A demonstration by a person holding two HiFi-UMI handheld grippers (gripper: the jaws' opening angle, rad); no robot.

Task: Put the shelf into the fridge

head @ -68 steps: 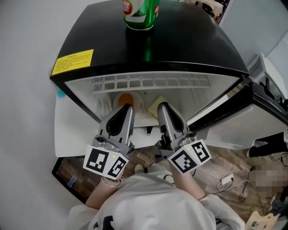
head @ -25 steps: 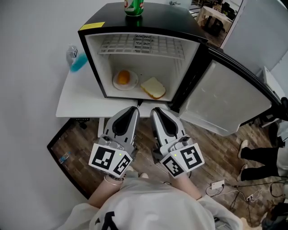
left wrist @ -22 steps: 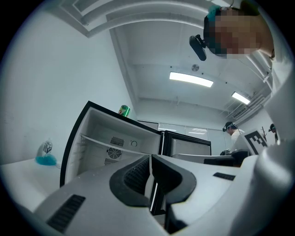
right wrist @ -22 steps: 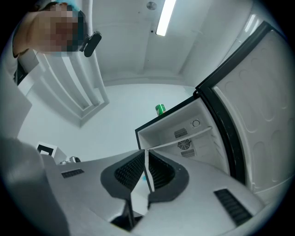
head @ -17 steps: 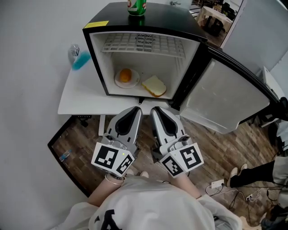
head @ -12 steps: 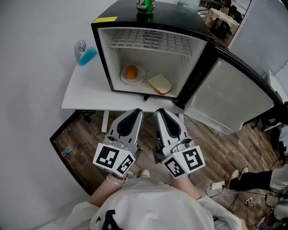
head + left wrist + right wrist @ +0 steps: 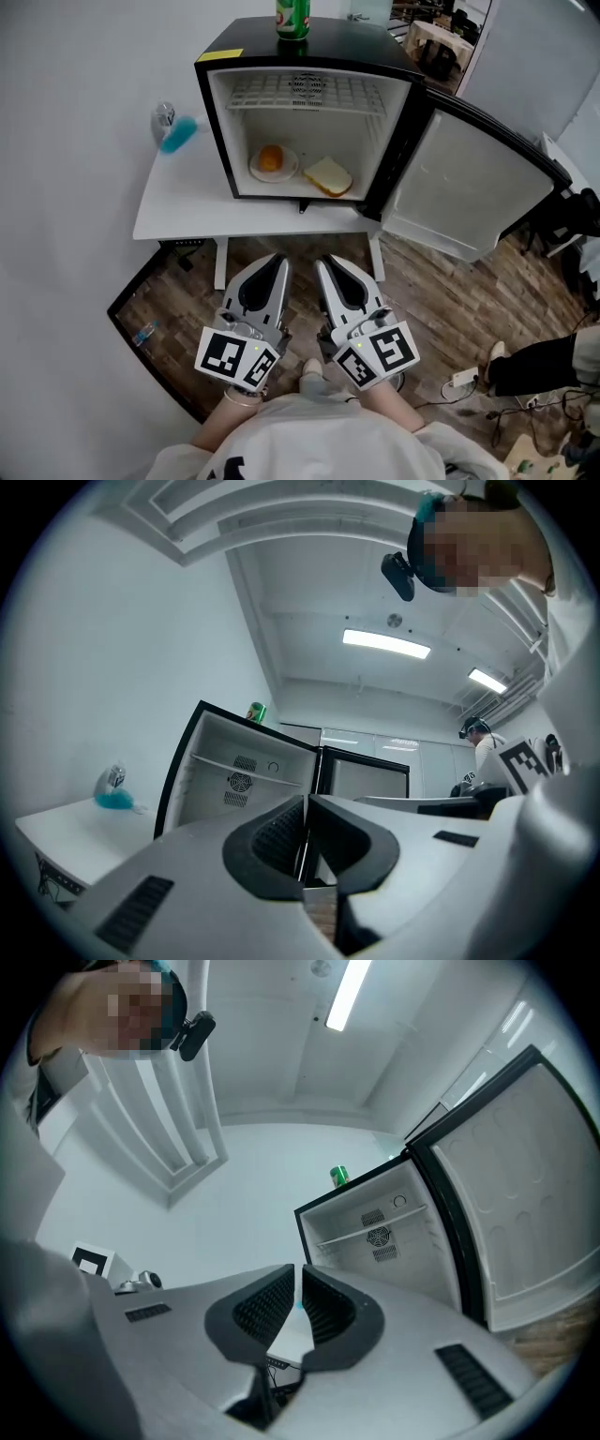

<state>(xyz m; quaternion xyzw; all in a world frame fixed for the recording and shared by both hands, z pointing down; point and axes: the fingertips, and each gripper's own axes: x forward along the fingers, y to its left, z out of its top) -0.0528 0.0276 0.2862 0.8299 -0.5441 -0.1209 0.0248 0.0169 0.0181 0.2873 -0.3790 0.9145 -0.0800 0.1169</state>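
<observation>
No text was legible: the yellow sticker (image 7: 232,55) on the fridge (image 7: 309,42) and the can (image 7: 292,16) label were too small.

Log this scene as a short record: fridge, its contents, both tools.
Fridge: on white table, door swung open to the right
Wire shelf: already seated high inside
Fridge floor: plate with an orange; bread slice beside it
On top: green can
Left tool: shut, empty
Right tool: shut, empty
Tool position: both held back from the fridge, over the wood floor
</observation>
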